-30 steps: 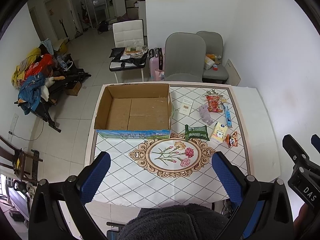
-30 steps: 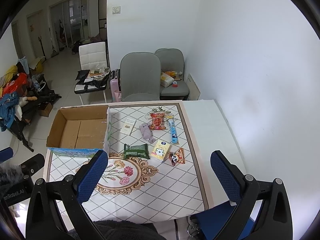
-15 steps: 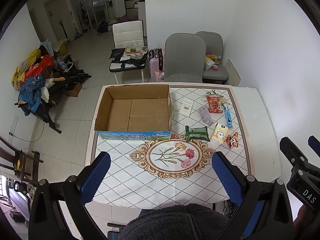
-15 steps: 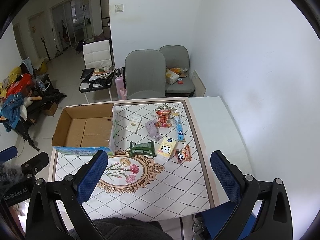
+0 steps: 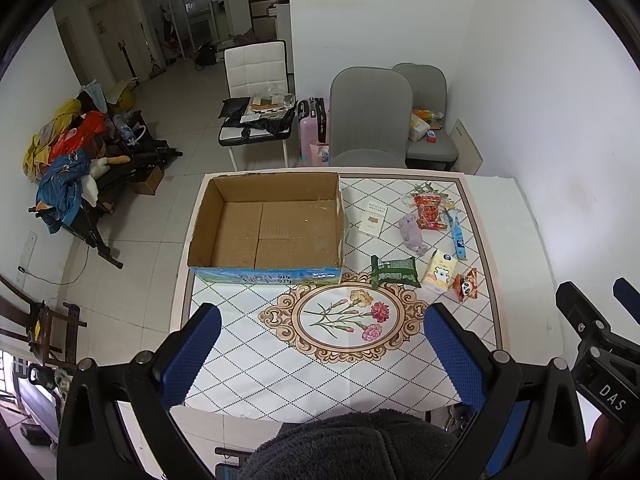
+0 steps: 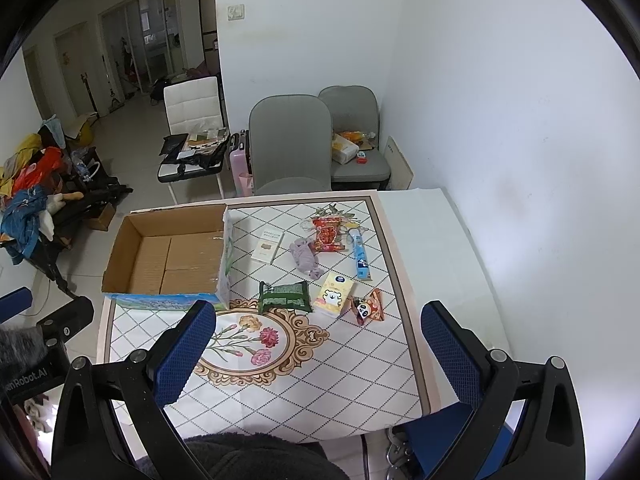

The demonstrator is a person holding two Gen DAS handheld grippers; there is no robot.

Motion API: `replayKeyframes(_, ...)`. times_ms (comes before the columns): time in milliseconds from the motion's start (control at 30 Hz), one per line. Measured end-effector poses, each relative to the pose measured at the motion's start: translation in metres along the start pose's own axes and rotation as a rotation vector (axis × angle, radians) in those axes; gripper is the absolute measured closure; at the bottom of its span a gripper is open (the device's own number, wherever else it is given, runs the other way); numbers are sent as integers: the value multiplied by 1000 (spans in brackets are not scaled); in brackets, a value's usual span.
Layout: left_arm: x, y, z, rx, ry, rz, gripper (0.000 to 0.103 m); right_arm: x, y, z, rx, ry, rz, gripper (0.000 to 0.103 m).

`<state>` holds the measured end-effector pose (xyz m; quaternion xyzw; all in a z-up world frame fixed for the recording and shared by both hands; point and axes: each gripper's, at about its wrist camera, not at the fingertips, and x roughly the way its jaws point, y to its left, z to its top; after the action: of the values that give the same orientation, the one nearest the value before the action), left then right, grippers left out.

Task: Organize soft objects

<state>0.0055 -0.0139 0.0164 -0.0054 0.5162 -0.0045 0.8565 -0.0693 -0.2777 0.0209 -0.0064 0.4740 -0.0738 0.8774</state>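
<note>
An empty cardboard box (image 5: 276, 226) (image 6: 172, 254) sits at the table's far left. To its right lie a green packet (image 5: 394, 271) (image 6: 285, 298), a yellow tissue pack (image 5: 440, 271) (image 6: 334, 300), a small panda packet (image 5: 466, 285) (image 6: 367, 307), a grey-purple cloth (image 5: 412, 232) (image 6: 306, 258), a red snack bag (image 5: 430, 211) (image 6: 327, 234), a blue tube (image 5: 457, 234) (image 6: 361, 256) and a white booklet (image 5: 373, 220) (image 6: 268, 246). My left gripper (image 5: 320, 356) and right gripper (image 6: 316, 354) both hover open and empty high above the table's near edge.
The table (image 5: 248, 368) carries a diamond-patterned cloth with a floral medallion (image 5: 344, 318). Two grey chairs (image 5: 370, 120) stand behind it, a white chair (image 5: 256, 92) further left. A white wall (image 6: 500, 120) runs along the right. Clutter lies on the floor at the left (image 5: 64, 160).
Both views have shifted slightly; the right gripper has moved forward a little, so the table sits lower and larger in its view. Nothing on the table has moved.
</note>
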Motion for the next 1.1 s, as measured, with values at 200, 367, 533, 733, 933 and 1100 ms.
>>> replayKeyframes(200,10,-3,6,1,6,-23,0,20,-9,6,28,29,5,0)
replayKeyframes(367,62,-20,29,10,51,-40,0,72,-40,15,75,100,14,0)
replayKeyframes(533,157,-48,46,13,248,-94,0,172,-85,16,168,276,46,0)
replayKeyframes(733,289,-86,53,-83,515,-171,0,338,-113,-6,239,538,132,0)
replayKeyframes(933,393,-111,50,-203,703,-147,0,470,-100,-31,312,721,154,4)
replayKeyframes(1100,448,-108,44,-309,824,-142,0,525,-83,-51,351,812,171,7)
